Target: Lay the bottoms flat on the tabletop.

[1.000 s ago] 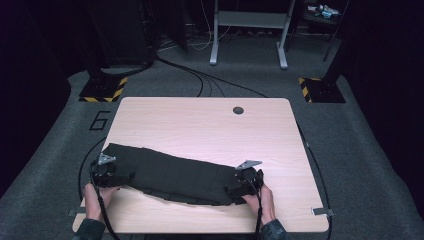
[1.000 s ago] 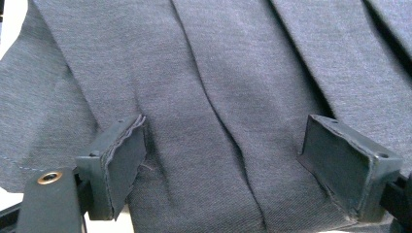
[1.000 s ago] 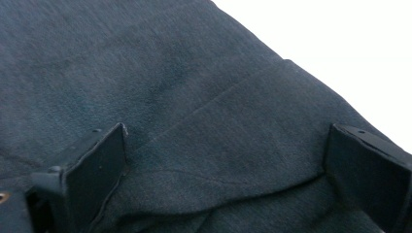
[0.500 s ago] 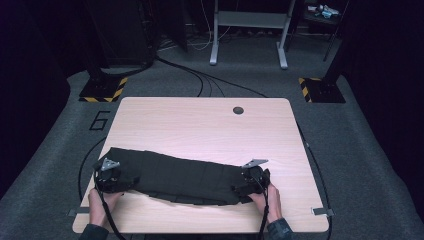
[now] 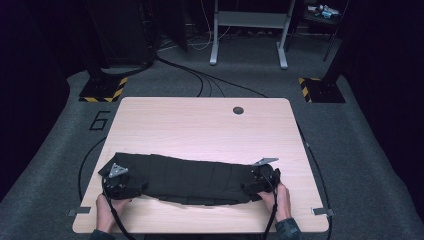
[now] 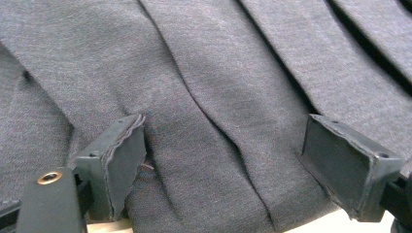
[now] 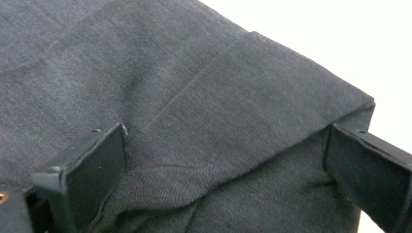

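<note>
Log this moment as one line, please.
scene: dark pleated cloth folded in a long band on table | left gripper: open, astride cloth end | right gripper: open, astride other end

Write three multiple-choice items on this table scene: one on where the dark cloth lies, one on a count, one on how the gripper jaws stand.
1. Where does the dark grey pleated cloth lie on the light wooden table?
A. Along the near edge
B. At the far edge
C. On the floor

2. How many round holes show in the tabletop?
A. None
B. One
C. Three

3. How do the left gripper's jaws stand?
A. Pressed together
C. Turned away from the cloth
B. Spread wide over the cloth

Key: 1 A, the cloth stretches between the left gripper and the right gripper near the person. 2 B, one dark hole near the far edge. 3 B, a broad band of cloth shows between the jaws.
</note>
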Demonstrator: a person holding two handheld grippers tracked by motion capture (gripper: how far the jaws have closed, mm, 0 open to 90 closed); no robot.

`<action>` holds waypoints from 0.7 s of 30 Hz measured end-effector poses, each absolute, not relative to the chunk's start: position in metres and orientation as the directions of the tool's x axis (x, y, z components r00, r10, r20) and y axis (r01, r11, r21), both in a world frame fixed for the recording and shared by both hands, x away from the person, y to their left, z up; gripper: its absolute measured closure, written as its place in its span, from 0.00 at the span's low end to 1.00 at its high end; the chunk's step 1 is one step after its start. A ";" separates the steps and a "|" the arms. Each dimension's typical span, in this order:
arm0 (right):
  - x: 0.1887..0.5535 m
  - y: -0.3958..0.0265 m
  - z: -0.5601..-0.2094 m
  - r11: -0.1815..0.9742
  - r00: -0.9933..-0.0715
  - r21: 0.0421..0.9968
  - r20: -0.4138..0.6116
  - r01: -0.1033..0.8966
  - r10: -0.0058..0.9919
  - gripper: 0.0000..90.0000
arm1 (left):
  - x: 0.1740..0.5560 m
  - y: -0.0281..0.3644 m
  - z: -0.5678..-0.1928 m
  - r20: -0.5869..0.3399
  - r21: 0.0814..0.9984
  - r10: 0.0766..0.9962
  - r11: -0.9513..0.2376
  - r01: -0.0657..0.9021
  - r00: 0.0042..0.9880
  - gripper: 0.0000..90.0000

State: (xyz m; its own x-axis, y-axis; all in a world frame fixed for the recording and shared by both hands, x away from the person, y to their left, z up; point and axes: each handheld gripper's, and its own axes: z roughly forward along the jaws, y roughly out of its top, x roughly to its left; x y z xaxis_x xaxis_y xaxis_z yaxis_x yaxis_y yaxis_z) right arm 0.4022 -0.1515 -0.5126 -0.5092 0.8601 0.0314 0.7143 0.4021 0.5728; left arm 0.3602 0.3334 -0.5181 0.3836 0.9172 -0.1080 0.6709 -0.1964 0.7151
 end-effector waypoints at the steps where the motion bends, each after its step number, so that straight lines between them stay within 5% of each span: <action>1: 0.402 -0.154 -0.513 0.395 -0.503 0.575 0.033 0.716 0.863 0.02 | 0.360 0.333 -0.518 -0.108 0.715 0.917 -0.196 0.671 0.384 0.18; 21: 0.397 -0.199 -0.512 0.325 -0.418 0.563 0.039 0.760 0.908 0.01 | 0.335 0.291 -0.521 -0.107 0.729 0.870 -0.260 0.633 0.481 0.18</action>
